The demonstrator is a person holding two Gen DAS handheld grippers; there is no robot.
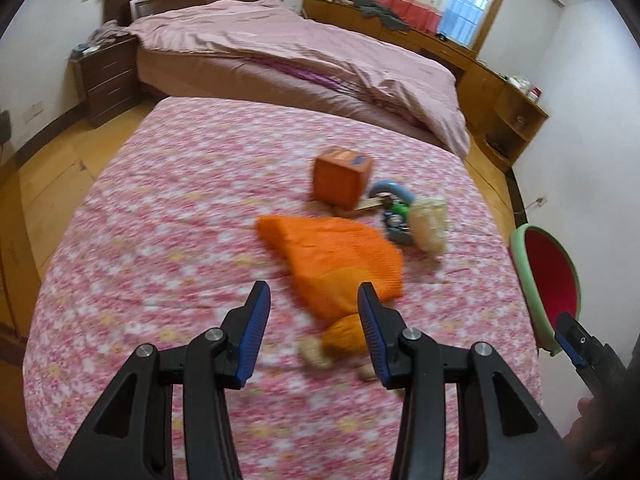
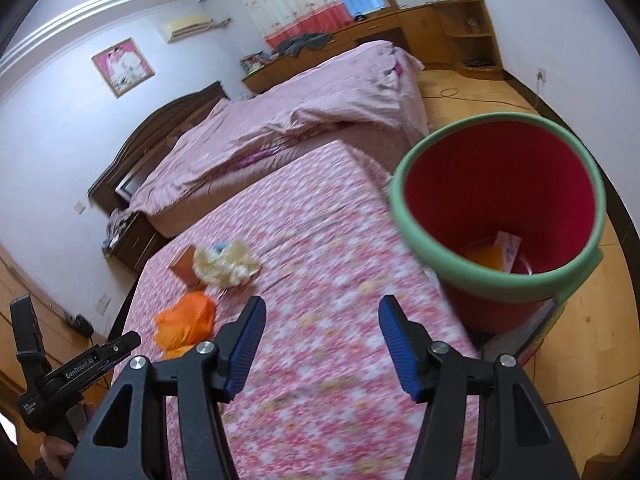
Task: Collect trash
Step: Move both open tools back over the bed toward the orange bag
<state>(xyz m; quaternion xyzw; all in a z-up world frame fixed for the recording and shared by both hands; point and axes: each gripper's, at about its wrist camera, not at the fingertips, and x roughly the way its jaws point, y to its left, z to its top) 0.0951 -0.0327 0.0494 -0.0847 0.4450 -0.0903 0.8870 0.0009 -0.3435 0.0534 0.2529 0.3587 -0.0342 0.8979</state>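
Both tongs I'm working stand released, nothing between them: left gripper [image 1: 314,298] hangs over the orange bag [image 1: 336,264], right gripper [image 2: 322,314] just beside the bin [image 2: 436,236]. Box [image 1: 340,180] and crumpled paper [image 1: 430,222] lie past the bag, well apart from the bin.

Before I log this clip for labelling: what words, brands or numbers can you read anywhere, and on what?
"GenRobot.AI": on the side of the left gripper, seen from the right wrist view.
Small white print lower on that gripper's body: too small to read.
Orange box: markings on top, blurred.
Pale card in the red bin: print unreadable.
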